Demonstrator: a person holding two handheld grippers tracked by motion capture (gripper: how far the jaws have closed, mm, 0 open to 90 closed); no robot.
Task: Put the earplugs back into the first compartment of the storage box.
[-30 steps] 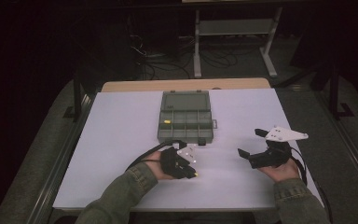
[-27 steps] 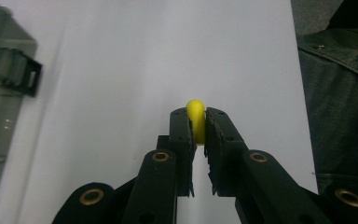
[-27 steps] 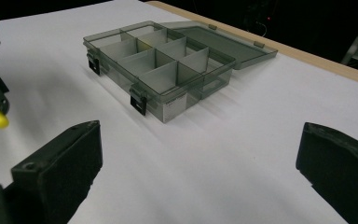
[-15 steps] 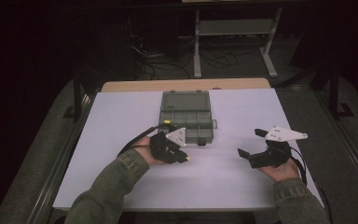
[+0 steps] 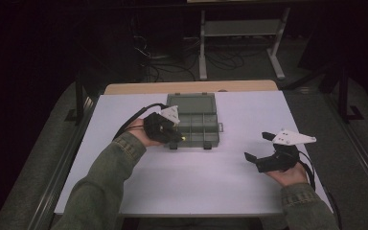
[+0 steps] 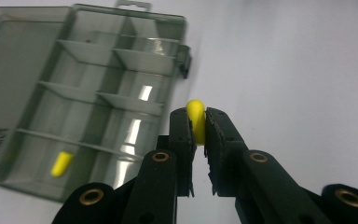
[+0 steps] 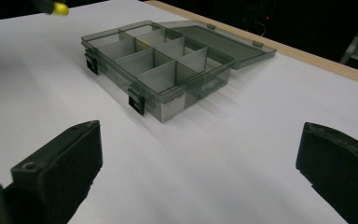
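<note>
we see the left hand-held gripper clamped on a yellow earplug beside the open compartment box on the counter; the right hand-held gripper stands wide apart, empty.

text: none legible | organizer box front label: too small to read

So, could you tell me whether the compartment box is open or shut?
Open: the compartment box has its lid folded flat back on the table, dividers exposed.
</note>
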